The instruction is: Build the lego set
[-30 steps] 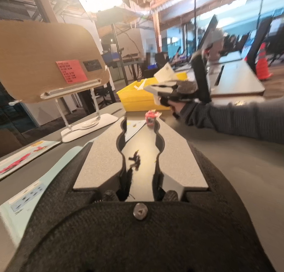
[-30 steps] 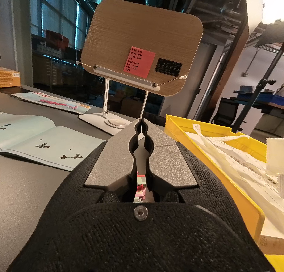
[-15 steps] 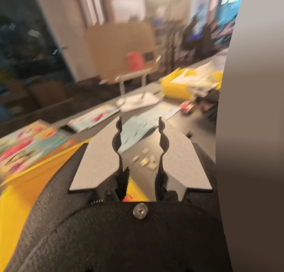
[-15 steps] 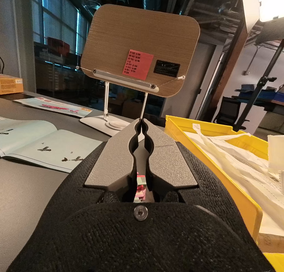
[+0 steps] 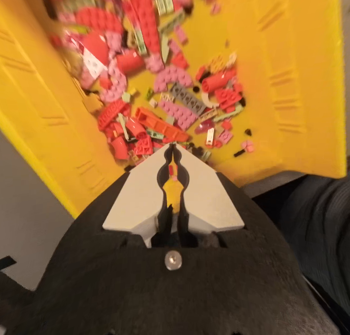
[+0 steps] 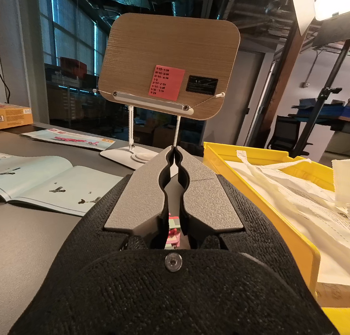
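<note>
In the left wrist view my left gripper is shut, its tips together just over a heap of loose lego pieces, red, pink, green and grey, inside a yellow bin. The tips sit by a long orange piece. The view is blurred and I cannot make out a piece between the pads. In the right wrist view my right gripper is shut with nothing between its tips. It hovers above the grey table. A small pink and green lego assembly shows on the table beneath its fingers.
An open instruction booklet lies left of the right gripper, with a second booklet and an orange box behind it. A wooden book stand stands ahead. A yellow bin of white paper bags is at right. A dark sleeve is lower right. The grippers' ends are close to 60 cm from one another.
My left gripper swung from the table and the small assembly over to the yellow bin of pieces, and its jaws went from open to shut. The right gripper stayed shut and barely moved.
</note>
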The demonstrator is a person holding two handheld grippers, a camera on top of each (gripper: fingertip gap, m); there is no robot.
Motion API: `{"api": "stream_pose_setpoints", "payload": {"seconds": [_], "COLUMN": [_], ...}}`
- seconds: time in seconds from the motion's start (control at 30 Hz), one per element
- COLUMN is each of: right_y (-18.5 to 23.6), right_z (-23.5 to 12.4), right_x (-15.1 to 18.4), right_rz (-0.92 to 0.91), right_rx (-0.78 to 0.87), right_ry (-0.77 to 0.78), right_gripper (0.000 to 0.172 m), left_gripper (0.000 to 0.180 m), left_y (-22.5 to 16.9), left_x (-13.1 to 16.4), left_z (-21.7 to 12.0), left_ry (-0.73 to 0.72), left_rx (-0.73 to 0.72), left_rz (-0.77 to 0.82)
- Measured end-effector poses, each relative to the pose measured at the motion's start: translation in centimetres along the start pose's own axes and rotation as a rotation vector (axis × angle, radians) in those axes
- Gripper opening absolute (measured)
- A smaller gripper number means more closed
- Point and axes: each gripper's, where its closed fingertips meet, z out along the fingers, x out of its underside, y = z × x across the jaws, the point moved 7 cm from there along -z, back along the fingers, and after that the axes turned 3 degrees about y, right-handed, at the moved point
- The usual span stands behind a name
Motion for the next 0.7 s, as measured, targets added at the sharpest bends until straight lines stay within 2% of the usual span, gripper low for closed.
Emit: {"api": "stream_pose_setpoints", "payload": {"seconds": [0.1, 0.23, 0.43, 0.7], "right_y": [-0.1, -0.2, -0.3, -0.4], "right_z": [0.0, -0.1, -0.1, -0.2], "right_x": [0.0, 0.0, 0.0, -0.1], "right_rz": [0.013, 0.027, 0.045, 0.07], "right_rx": [0.0, -0.004, -0.006, -0.008], "right_ry": [-0.003, -0.008, -0.011, -0.016], "right_gripper": [0.0, 0.0, 0.0, 0.0], "left_gripper": [0.0, 0.0, 0.012, 0.015], "left_y": [0.2, 0.7, 1.6, 2.0], "left_x": [0.6, 0.4, -0.4, -1.2], "left_z": [1.7, 3.1, 3.8, 4.0], "left_ry": [0.161, 0.219, 0.212, 0.237], "left_rx": [0.05, 0.05, -0.024, 0.029], "left_rz": [0.001, -0.024, -0.015, -0.056]}}
